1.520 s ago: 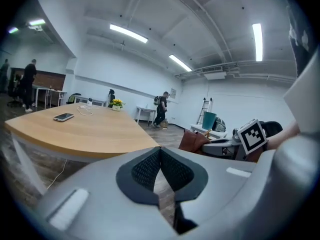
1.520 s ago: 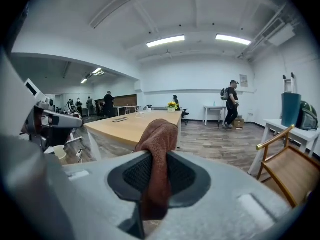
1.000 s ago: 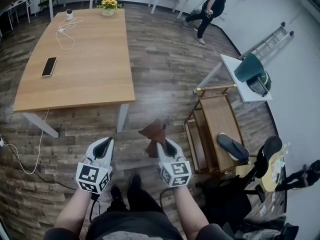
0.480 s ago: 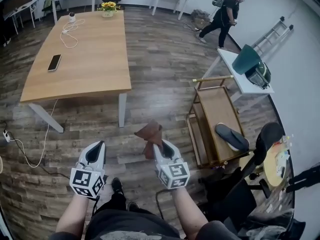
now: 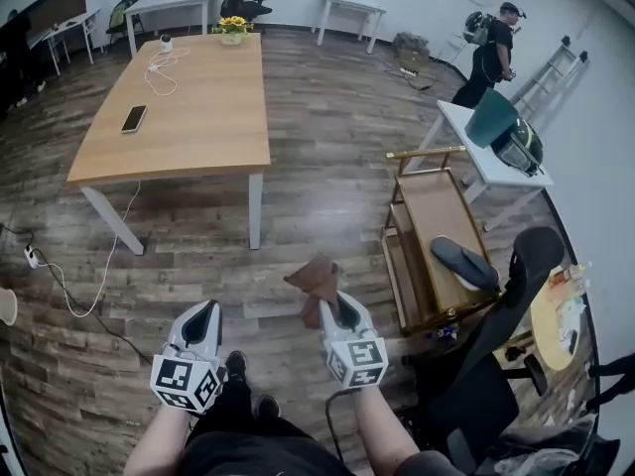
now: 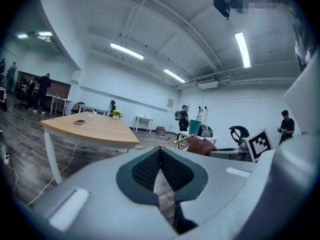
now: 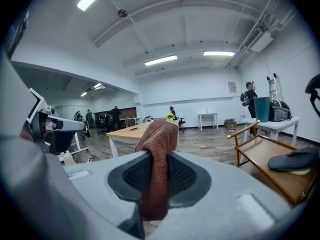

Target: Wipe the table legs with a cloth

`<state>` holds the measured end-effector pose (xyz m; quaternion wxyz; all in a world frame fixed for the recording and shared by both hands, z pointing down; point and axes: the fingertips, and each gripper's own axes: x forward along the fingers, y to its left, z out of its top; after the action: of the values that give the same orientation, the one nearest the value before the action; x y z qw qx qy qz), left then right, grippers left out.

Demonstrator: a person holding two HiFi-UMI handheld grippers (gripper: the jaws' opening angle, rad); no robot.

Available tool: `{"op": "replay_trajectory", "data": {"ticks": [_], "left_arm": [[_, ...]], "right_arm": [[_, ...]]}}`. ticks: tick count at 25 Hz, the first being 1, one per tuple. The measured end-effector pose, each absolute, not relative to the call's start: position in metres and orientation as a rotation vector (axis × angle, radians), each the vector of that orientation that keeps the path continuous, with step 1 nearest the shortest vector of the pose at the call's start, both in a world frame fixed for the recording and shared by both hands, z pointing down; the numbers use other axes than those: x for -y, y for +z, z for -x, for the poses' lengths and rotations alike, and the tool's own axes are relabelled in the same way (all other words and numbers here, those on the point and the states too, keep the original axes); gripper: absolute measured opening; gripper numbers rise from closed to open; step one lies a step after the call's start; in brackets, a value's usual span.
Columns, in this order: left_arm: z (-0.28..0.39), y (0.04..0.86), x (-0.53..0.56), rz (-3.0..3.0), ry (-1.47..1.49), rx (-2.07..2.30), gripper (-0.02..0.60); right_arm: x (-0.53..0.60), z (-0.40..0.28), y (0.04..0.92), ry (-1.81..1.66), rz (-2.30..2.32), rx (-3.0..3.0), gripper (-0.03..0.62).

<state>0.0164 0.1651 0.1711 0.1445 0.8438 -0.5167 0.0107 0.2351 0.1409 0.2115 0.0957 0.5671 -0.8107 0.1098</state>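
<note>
Right claw (image 5: 333, 303) clamping brown cloth (image 5: 315, 274), left claw (image 5: 205, 312) closed, empty

I can read no words, numbers or brand names anywhere. The white cube (image 5: 186, 382) on my left gripper (image 5: 204, 312) and its twin (image 5: 358, 361) on my right gripper (image 5: 335, 303) carry only black-and-white square patterns, no letters. A small pale wall plaque (image 7: 233, 87) is too small to read.
</note>
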Motion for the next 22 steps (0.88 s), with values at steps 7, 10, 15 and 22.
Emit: {"op": "replay_trajectory", "data": {"ticks": [7,10,15,22], "left_arm": [[-0.001,0.176,-0.219,-2.4,0.082,1.488,0.018],[0.003,0.179,-0.228,-2.392,0.078,1.48,0.019],[0.006,0.174,-0.241,-2.417,0.049,1.432,0.018],[0.037,0.165,-0.269,-2.447,0.026,1.388,0.018]], "right_arm": [[-0.197,-0.23,0.212,0.315,-1.635,2.405,0.066],[-0.21,-0.229,0.213,0.34,-1.648,2.393,0.066],[-0.227,-0.213,0.212,0.378,-1.677,2.374,0.066],[-0.251,-0.164,0.215,0.396,-1.689,2.315,0.063]]}}
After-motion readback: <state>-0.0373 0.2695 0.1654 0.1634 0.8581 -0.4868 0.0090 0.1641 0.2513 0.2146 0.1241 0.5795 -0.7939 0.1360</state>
